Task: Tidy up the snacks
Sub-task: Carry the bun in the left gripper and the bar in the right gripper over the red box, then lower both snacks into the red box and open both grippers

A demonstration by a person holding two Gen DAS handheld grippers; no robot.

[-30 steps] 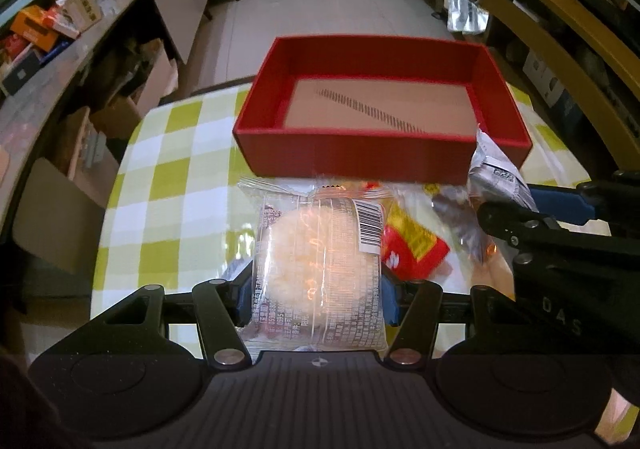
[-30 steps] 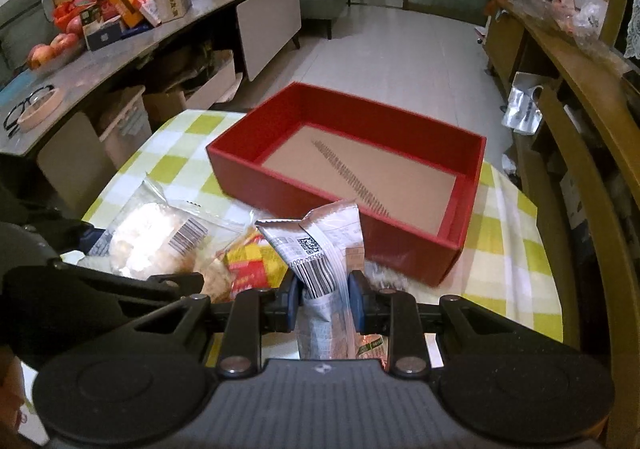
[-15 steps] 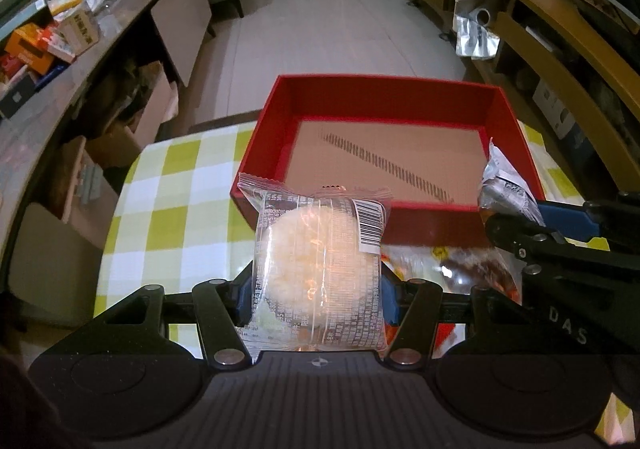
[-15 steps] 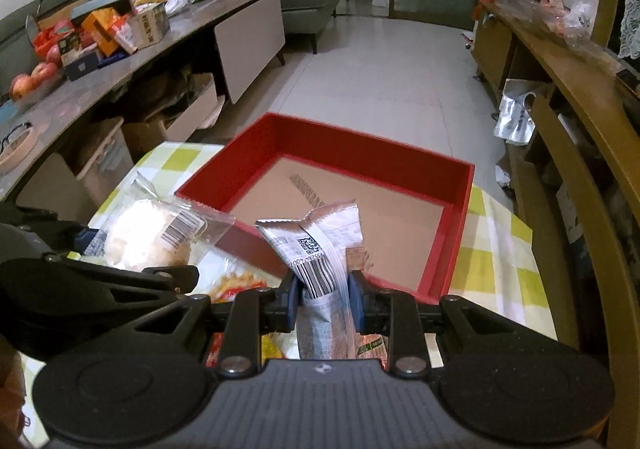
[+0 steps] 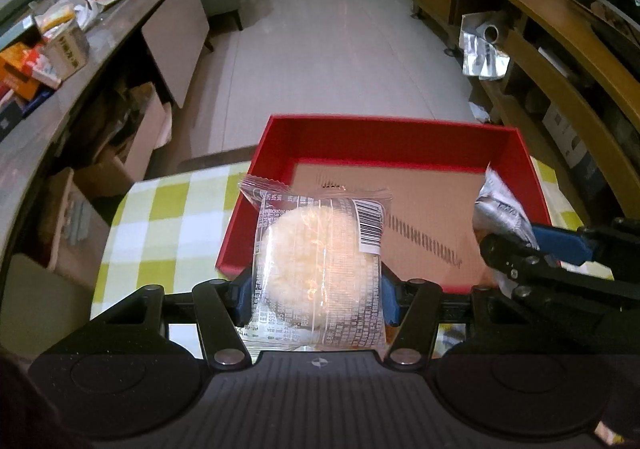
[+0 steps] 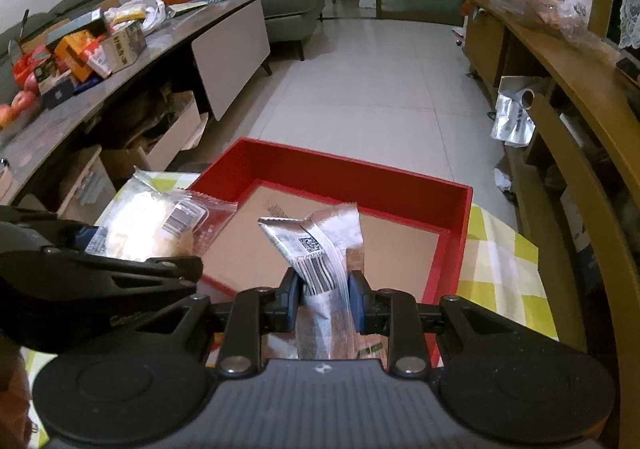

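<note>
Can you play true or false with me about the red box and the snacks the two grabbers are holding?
1. The red box has nothing lying in it. True.
2. The left gripper holds a banana. False: it holds a clear-wrapped round cake.
3. The right gripper is shut on a silver packet. True.
4. The tablecloth is plain blue. False: it is checked yellow-green and white.

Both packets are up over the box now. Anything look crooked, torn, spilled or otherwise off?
Nothing stands out. The left gripper holds the clear-wrapped round cake squarely, the right gripper pinches the silver packet, which leans left. Both wrappers look intact, and the red box sits flat, empty.
</note>
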